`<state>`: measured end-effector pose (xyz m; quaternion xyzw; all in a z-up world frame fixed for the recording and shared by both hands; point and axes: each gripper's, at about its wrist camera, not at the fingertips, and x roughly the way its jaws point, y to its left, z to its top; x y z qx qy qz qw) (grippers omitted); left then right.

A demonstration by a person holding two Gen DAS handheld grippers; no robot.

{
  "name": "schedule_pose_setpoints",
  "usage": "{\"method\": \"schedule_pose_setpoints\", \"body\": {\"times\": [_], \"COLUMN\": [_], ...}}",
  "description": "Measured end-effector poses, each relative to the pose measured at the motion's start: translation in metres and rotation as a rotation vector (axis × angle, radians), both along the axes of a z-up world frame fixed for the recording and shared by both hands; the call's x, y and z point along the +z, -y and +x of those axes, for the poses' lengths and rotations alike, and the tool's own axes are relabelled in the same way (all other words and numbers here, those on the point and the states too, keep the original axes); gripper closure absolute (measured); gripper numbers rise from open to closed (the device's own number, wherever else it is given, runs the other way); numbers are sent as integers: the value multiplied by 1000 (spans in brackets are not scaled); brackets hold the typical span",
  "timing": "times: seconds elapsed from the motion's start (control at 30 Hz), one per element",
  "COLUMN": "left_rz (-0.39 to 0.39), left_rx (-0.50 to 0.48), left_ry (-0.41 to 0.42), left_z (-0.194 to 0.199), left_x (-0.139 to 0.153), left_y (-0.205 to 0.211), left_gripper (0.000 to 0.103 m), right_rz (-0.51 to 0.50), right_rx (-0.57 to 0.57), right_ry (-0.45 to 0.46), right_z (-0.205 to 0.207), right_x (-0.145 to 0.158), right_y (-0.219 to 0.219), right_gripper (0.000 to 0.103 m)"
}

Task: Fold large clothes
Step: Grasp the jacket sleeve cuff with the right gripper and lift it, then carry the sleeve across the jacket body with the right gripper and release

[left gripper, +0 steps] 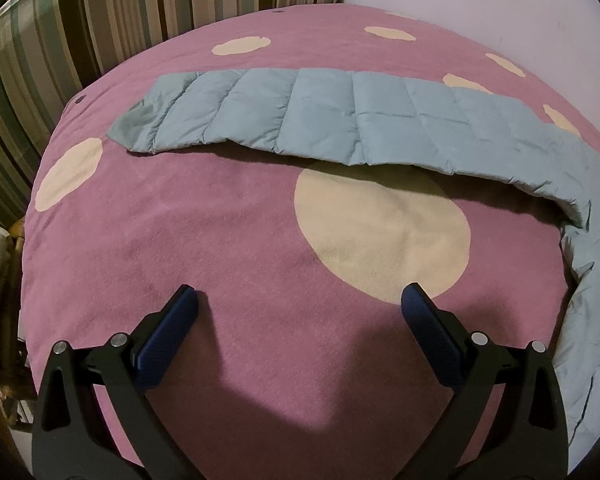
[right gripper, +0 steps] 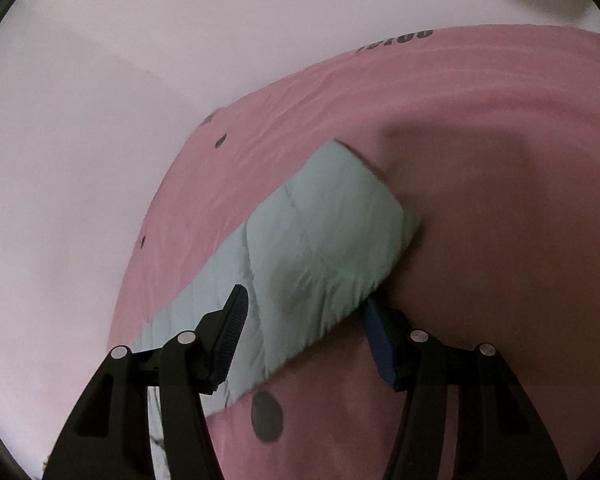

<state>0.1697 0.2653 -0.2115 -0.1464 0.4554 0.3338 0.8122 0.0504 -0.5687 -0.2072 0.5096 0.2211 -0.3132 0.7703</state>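
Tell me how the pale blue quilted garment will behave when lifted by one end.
The quilted garment will likely drape limply: it already curves and sags along the pink bedcover. Puffy stitched panels suggest it is light for its bulk. The smooth shell may slide on itself.

Pale blue quilted jacket [left gripper: 340,120], pink bed cover [left gripper: 220,240] with cream dots, green-brown-cream striped curtain [left gripper: 80,40], black hand-held gripper [left gripper: 300,300] with blue pads [left gripper: 168,340]

I'm in a bedroom at home: pink bedspread [left gripper: 228,240] with cream dots under me, striped curtain [left gripper: 100,20] behind, plain wall [left gripper: 480,0] alongside.
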Motion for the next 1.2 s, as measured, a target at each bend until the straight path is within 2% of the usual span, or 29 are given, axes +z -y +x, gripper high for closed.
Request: {"method": "schedule_pose_setpoints", "body": {"times": [0.1, 0.2, 0.27, 0.37, 0.53, 0.67, 0.8, 0.9, 1.03, 1.13, 1.2], "left_rz": [1, 3, 4, 5, 5, 5, 5, 5, 2, 2, 2], "left_rx": [0, -2, -2, -3, -4, -4, -4, -4, -5, -5, -5], "left_ry": [-3, -5, -8, -10, -11, -10, -10, -9, -7, -8, -8], "left_z": [1, 1, 2, 1, 1, 1, 1, 1, 1, 1, 1], "left_x": [0, -1, -1, -2, -3, -3, -3, -3, -4, -4, -4], "left_y": [-1, -1, -1, -1, -1, -1, -1, -1, -1, -1, -2], "left_gripper": [2, 2, 2, 2, 2, 2, 2, 2, 2, 2, 2], "right_rz": [-22, -32, -17, -18, -105, -204, -315, -372, -420, -460, -499], "right_rx": [-29, -46, -36, -30, 3, 95, 258, 374, 559, 676, 763], "right_ry": [7, 4, 4, 7, 11, 27, 49, 60, 68, 61, 50], "right_z": [3, 4, 7, 9, 17, 36, 76, 105, 151, 153, 170], "right_x": [-2, -4, -8, -9, 15, 47, 82, 98, 110, 112, 112], "right_y": [4, 6, 10, 14, 3, -28, -82, -124, -196, -253, -290], "right_gripper": [47, 70, 88, 96, 98, 98, 98, 98, 98, 98, 98]}}
